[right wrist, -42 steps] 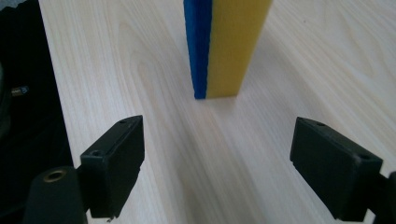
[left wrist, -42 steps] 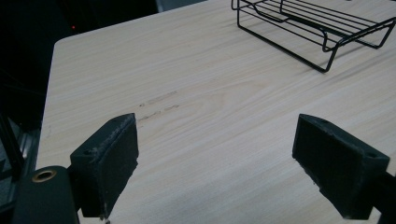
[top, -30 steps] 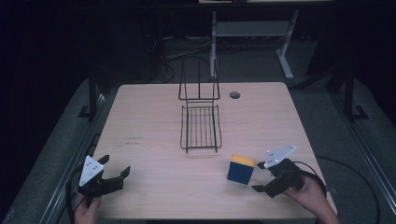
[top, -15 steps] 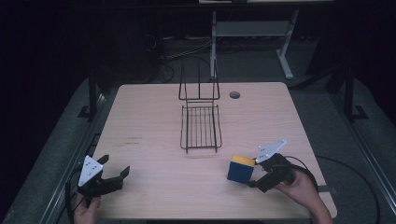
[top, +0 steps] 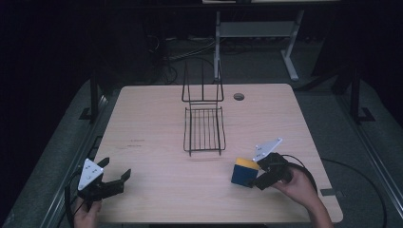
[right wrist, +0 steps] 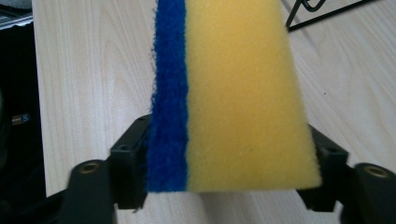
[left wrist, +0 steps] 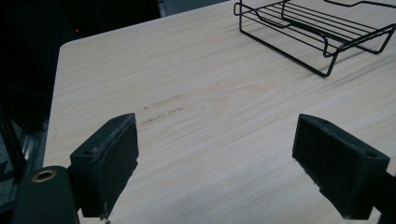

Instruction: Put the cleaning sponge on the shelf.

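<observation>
A sponge (top: 244, 172), yellow with a blue scouring layer, is at the table's front right. My right gripper (top: 255, 178) is shut on it from the right. In the right gripper view the sponge (right wrist: 233, 93) stands on edge between the two jaws, blue layer to the left, and both pads press its sides. I cannot tell whether it rests on the table or hangs just above it. My left gripper (top: 114, 179) is near the front left corner, held low over the wood. Its jaws are open wide, and its pads (left wrist: 109, 163) have only bare table between them.
A black wire rack (top: 204, 128) with an upright back stands at the table's middle, also ahead and to the right in the left gripper view (left wrist: 322, 28). A round cable hole (top: 238, 96) lies at the back. Faint pencil marks (left wrist: 161, 109) cross the light wooden table (top: 152, 118).
My right gripper has swung left and closed in around the sponge, which has stayed almost in place. The left gripper has not moved.
</observation>
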The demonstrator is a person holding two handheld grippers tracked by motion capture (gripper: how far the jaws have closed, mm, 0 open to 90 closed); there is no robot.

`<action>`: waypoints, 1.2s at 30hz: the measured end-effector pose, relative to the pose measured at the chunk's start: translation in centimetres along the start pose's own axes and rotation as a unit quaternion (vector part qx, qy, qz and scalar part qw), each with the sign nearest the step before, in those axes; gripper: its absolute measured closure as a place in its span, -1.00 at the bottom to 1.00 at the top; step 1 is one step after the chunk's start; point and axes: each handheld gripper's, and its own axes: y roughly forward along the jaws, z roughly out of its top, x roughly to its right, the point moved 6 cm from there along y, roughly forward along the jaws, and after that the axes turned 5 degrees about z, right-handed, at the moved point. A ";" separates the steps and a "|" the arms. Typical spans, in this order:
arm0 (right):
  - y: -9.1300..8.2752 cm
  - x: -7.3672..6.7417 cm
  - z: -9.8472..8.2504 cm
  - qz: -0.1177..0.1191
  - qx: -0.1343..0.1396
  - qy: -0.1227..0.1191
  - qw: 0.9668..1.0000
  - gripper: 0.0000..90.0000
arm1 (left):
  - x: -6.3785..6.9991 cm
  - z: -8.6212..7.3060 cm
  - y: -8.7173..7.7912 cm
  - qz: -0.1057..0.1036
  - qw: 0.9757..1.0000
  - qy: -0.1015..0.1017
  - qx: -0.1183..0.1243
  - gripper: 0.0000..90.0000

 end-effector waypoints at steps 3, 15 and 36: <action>0.1 0.1 0.1 0.002 -0.001 0.002 1.000 -0.17 | 0.0 0.0 0.0 0.001 1.000 -0.001 0.000 -0.69; 0.3 0.2 0.6 0.012 -0.007 -0.012 1.000 0.26 | -0.1 0.0 -0.1 0.002 1.000 -0.001 0.000 -0.69; -0.4 0.9 3.7 0.037 0.003 -0.039 0.999 0.26 | -0.2 0.0 -0.1 0.002 1.000 -0.002 0.000 -0.69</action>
